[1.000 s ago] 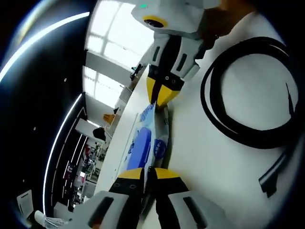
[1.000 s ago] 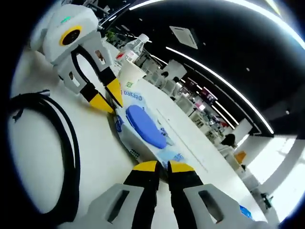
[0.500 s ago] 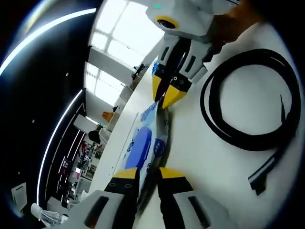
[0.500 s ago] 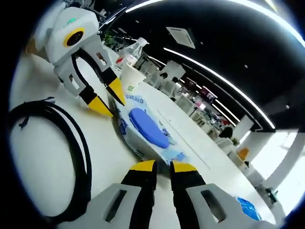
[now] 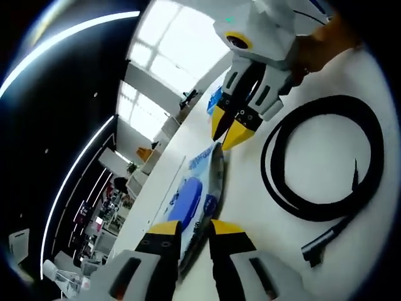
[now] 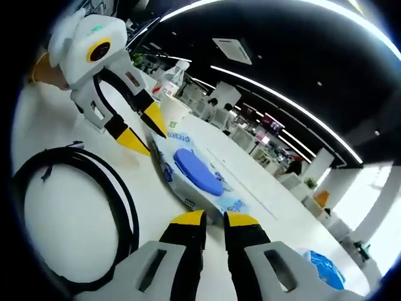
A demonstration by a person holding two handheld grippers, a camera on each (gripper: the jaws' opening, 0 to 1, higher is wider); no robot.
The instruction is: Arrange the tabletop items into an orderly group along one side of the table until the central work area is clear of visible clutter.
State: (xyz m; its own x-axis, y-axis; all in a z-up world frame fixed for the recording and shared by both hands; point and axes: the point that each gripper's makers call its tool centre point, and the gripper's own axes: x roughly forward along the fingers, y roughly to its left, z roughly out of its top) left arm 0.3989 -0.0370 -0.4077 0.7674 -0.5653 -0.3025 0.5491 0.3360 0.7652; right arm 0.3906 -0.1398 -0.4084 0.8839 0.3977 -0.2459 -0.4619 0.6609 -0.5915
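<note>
A wipes pack (image 5: 191,195) with a blue lid lies on the white table (image 5: 263,232), also seen in the right gripper view (image 6: 197,172). My left gripper (image 5: 195,229) is open, its yellow tips either side of the pack's near edge. From the other side this left gripper (image 6: 145,130) straddles the pack's far end. My right gripper (image 6: 215,218) is open by a narrow gap, just short of the pack's near corner. Seen from the left gripper view, the right gripper (image 5: 228,128) hovers a little beyond the pack's end, apart from it.
A black coiled cable (image 5: 319,163) lies on the table beside the pack, also seen at lower left (image 6: 81,207). A paper cup (image 6: 172,110) and a water bottle (image 6: 172,78) stand behind the pack. A blue packet (image 6: 322,263) lies farther along the table.
The right gripper has let go of the pack's end and drawn back from it. The left gripper's jaws have spread a little wider. Both cameras have shifted.
</note>
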